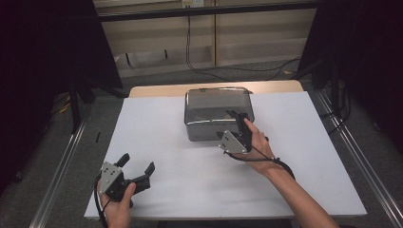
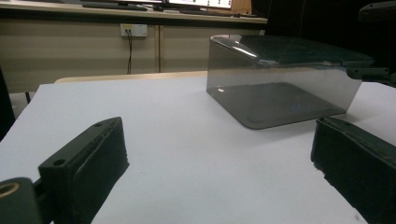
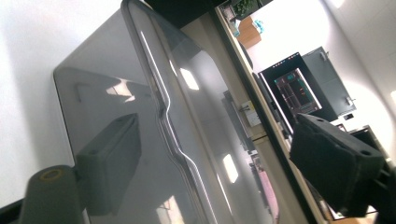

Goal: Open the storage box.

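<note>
Smoky see-through box (image 1: 218,113) (glossy, rounded corners, lid on) sat far-centre on white table (image 1: 294,156). My right gripper (image 1: 240,124) straddled its near edge, jaws spread; left gripper (image 1: 138,166) spread too.

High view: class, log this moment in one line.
left gripper open, idle | right gripper open, straddling box edge | box closed on white sheet

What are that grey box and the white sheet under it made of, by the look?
Box: likely smoked translucent plastic, glossy; its base shows through the walls and the lid mirrors lights. White sheet: matte, without glare; paper or board, can't tell.
</note>
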Motion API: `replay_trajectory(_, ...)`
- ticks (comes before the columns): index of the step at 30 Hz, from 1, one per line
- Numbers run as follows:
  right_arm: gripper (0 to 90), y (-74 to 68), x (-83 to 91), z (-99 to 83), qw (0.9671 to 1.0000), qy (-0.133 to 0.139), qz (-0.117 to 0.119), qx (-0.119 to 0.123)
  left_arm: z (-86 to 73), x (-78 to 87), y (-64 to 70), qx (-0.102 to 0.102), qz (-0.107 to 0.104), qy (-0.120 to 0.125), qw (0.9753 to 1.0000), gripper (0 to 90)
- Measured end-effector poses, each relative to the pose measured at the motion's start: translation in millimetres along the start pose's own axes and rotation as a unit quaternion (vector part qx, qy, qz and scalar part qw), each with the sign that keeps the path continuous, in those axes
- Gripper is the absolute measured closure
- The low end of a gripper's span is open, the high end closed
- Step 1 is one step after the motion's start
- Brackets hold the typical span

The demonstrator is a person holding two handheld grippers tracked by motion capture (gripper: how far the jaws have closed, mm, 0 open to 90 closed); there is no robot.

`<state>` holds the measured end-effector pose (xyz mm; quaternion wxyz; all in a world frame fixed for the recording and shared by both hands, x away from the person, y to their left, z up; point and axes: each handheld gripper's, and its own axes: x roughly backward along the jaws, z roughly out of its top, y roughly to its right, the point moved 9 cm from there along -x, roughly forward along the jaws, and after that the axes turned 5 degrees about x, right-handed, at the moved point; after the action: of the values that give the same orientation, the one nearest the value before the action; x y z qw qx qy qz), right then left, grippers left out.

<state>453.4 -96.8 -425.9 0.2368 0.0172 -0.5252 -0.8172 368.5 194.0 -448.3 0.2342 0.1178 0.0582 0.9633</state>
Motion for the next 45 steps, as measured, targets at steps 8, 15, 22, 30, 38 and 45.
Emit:
replay_trajectory(8,30.6,-7.7,-2.8,-0.2,0.9977,-0.014,-0.009,0.066,0.3,-1.4,1.1,-0.003,-0.001,-0.002,1.0,3.4)
replay_trajectory(15,45.8,-19.6,-8.7,-1.1,0.9918,-0.028,-0.004,0.125,-0.7,-3.9,5.6,-0.007,-0.008,-0.005,0.9999,3.4)
replay_trajectory(22,58.7,-19.8,-10.0,-0.4,0.9893,-0.034,-0.016,0.141,-1.2,-4.6,6.5,-0.009,-0.008,-0.006,0.9999,3.4)
replay_trajectory(30,71.2,-23.5,-11.1,-2.0,0.9876,-0.046,-0.011,0.149,-2.9,-8.3,10.2,-0.016,-0.012,-0.012,0.9997,3.4)
replay_trajectory(38,76.8,-23.6,-10.2,-2.3,0.988,-0.051,-0.01,0.146,-3.0,-8.4,8.4,-0.013,-0.01,-0.013,0.9998,3.3)
replay_trajectory(45,78.4,-23.4,-9.5,-1.6,0.9865,-0.05,-0.011,0.155,-2.0,-9.9,8.6,-0.018,-0.009,-0.01,0.9998,3.1)
